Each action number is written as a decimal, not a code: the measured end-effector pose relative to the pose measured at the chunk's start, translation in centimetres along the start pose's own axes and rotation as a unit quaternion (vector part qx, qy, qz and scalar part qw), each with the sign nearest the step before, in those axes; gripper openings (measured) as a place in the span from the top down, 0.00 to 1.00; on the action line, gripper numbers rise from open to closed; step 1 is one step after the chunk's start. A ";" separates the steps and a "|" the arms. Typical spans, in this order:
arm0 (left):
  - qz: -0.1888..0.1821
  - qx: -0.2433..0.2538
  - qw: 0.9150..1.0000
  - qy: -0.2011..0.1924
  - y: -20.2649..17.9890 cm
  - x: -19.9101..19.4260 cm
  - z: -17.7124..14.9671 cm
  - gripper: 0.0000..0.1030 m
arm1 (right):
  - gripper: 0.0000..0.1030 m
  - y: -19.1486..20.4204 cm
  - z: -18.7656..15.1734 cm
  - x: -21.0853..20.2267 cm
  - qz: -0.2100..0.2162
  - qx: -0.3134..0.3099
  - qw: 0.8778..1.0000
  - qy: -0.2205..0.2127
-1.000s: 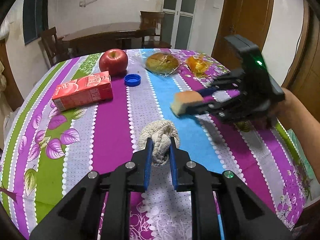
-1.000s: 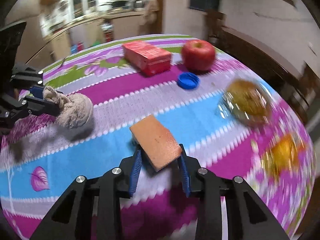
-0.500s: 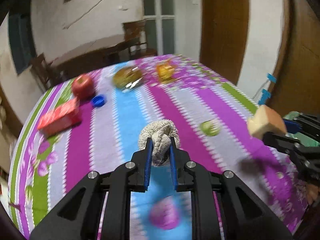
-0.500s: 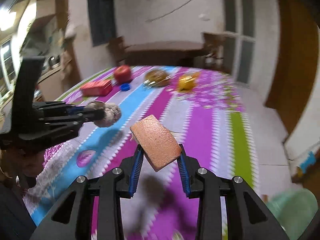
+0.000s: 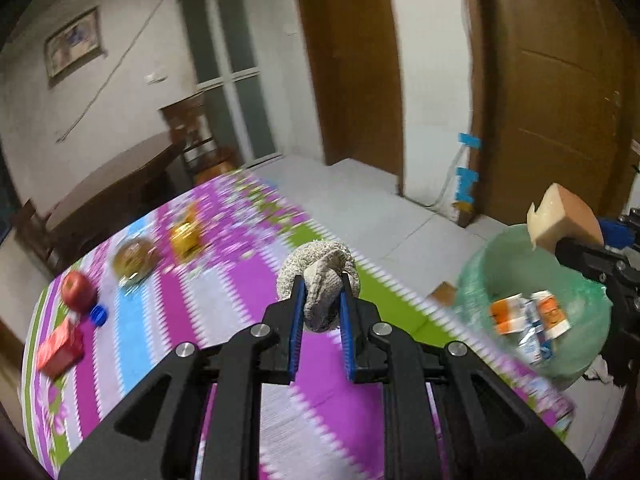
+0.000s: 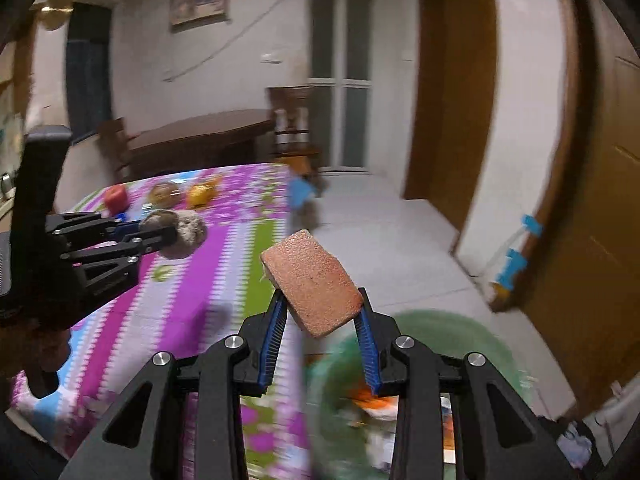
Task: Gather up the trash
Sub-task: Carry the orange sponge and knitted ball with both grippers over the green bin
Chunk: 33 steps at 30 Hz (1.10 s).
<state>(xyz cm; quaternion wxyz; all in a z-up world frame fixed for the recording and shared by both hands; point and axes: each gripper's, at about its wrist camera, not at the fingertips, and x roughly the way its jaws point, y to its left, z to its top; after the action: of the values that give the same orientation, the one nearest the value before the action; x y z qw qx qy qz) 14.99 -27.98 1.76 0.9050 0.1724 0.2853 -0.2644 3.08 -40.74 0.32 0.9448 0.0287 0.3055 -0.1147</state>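
Both hand-held grippers are loaded, neither drop made yet. The right hand-held gripper (image 6: pixel 322 322) is clamped on a sponge (image 6: pixel 314 282), orange-topped and pale beneath, held just above the bin (image 5: pixel 532 304) below it. The left hand-held gripper (image 5: pixel 322 308) pinches a balled grey cloth (image 5: pixel 320 280) over the desk (image 5: pixel 240 280) edge, the bin to its right. Cartons (image 5: pixel 528 318) already lie inside; farther off, an apple (image 5: pixel 76 290), cap (image 5: pixel 98 314) and box (image 5: pixel 60 350) remain.

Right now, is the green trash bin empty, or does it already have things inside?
Not empty. In the left wrist view the green trash bin holds several small cartons lying at its bottom. How full it is below them cannot be told.
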 end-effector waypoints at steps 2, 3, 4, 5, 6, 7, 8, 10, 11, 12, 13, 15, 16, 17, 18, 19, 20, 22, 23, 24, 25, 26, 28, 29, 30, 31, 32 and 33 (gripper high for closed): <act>-0.010 0.017 1.000 -0.007 -2.0 0.2 0.9 0.86 | 0.65 -2.3 -0.3 -0.7 -0.025 0.009 1.000 0.004; -0.013 0.024 1.000 -0.009 -2.8 0.3 1.3 0.86 | 0.65 -3.3 -0.4 -1.1 -0.033 0.013 0.999 0.006; -0.018 0.030 0.999 -0.012 -3.7 0.4 1.7 0.86 | 0.65 -4.3 -0.7 -1.4 -0.044 0.018 0.999 0.009; -0.022 0.035 0.999 -0.014 -4.5 0.5 2.0 0.86 | 0.65 -5.1 -0.8 -1.7 -0.051 0.020 0.998 0.011; -0.027 0.040 0.999 -0.014 -5.1 0.7 2.3 0.86 | 0.65 -6.1 -0.9 -2.1 -0.063 0.024 0.998 0.013; -0.033 0.045 0.998 -0.014 -5.9 1.0 2.6 0.86 | 0.65 -6.9 -1.1 -2.3 -0.071 0.028 0.997 0.015; -0.036 0.049 0.998 -0.014 -6.5 1.2 2.8 0.86 | 0.65 -7.7 -1.3 -2.5 -0.078 0.031 0.996 0.018; -0.043 0.061 0.997 -0.013 -8.0 1.7 3.2 0.86 | 0.65 -8.7 -1.5 -2.8 -0.093 0.033 0.995 0.021; -0.045 0.066 0.997 -0.013 -8.6 1.9 3.3 0.86 | 0.65 -9.2 -1.7 -2.9 -0.100 0.034 0.994 0.023; -0.049 0.071 0.996 -0.012 -9.2 2.1 3.4 0.86 | 0.65 -9.9 -1.9 -3.3 -0.108 0.037 0.993 0.026; -0.052 0.077 0.996 -0.011 -9.9 2.4 3.6 0.86 | 0.65 -10.3 -1.9 -3.3 -0.112 0.040 0.993 0.028; -0.058 0.087 0.995 -0.008 -11.0 2.8 3.8 0.86 | 0.65 -11.3 -2.2 -3.7 -0.122 0.047 0.991 0.033; -0.064 0.093 0.994 -0.006 -11.8 3.1 4.0 0.86 | 0.65 -11.8 -2.3 -3.8 -0.126 0.050 0.990 0.036; -0.070 0.097 0.993 -0.004 -12.2 3.2 4.0 0.86 | 0.65 -12.4 -2.5 -3.9 -0.131 0.054 0.989 0.039; -0.075 0.104 0.992 -0.002 -13.0 3.4 4.1 0.86 | 0.65 -12.8 -2.7 -4.1 -0.135 0.057 0.988 0.042; -0.077 0.110 0.991 -0.002 -13.5 3.5 4.1 0.86 | 0.65 -13.4 -2.9 -4.1 -0.137 0.062 0.988 0.046; -0.079 0.117 0.990 -0.002 -14.0 3.6 4.1 0.86 | 0.65 -13.5 -3.0 -4.1 -0.139 0.065 0.987 0.049; -0.085 0.131 0.988 0.000 -15.2 3.8 4.1 0.86 | 0.65 -14.3 -3.3 -3.9 -0.144 0.073 0.985 0.059; -0.089 0.136 0.987 0.002 -15.7 4.0 4.1 0.86 | 0.65 -14.9 -3.7 -3.8 -0.147 0.078 0.984 0.065; -0.097 0.142 0.985 0.007 -16.1 4.3 4.0 0.86 | 0.65 -15.1 -3.8 -3.8 -0.149 0.081 0.983 0.068; -0.103 0.144 0.984 0.009 -16.3 4.4 4.0 0.86 | 0.65 -15.5 -4.1 -3.7 -0.150 0.085 0.982 0.073; -0.112 0.147 0.983 0.013 -16.5 4.5 4.0 0.86 | 0.65 -15.7 -4.4 -3.6 -0.152 0.088 0.981 0.077; -0.132 0.155 0.979 0.021 -16.9 4.9 3.8 0.86 | 0.65 -16.0 -4.6 -3.2 -0.157 0.092 0.980 0.084; -0.139 0.157 0.977 0.024 -17.0 5.0 3.8 0.86 | 0.65 -16.1 -4.8 -2.9 -0.159 0.094 0.979 0.088; -0.154 0.160 0.975 0.029 -17.1 5.2 3.7 0.86 | 0.65 -16.0 -4.9 -2.4 -0.160 0.095 0.978 0.092; -0.162 0.160 0.973 0.033 -17.2 5.4 3.6 0.86 | 0.65 -16.1 -5.1 -2.3 -0.161 0.097 0.978 0.096; -0.171 0.160 0.971 0.038 -17.2 5.6 3.5 0.86 | 0.65 -16.2 -5.3 -2.1 -0.162 0.098 0.977 0.100; -0.178 0.161 0.970 0.042 -17.2 5.8 3.5 0.86 | 0.65 -15.9 -5.4 -1.7 -0.163 0.099 0.976 0.103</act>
<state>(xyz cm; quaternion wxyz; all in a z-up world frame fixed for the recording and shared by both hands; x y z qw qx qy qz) 10.60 -45.63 -1.84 0.7912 0.2729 0.3027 -0.4560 -5.06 -55.19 -2.79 0.8694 0.0841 0.3888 -0.2930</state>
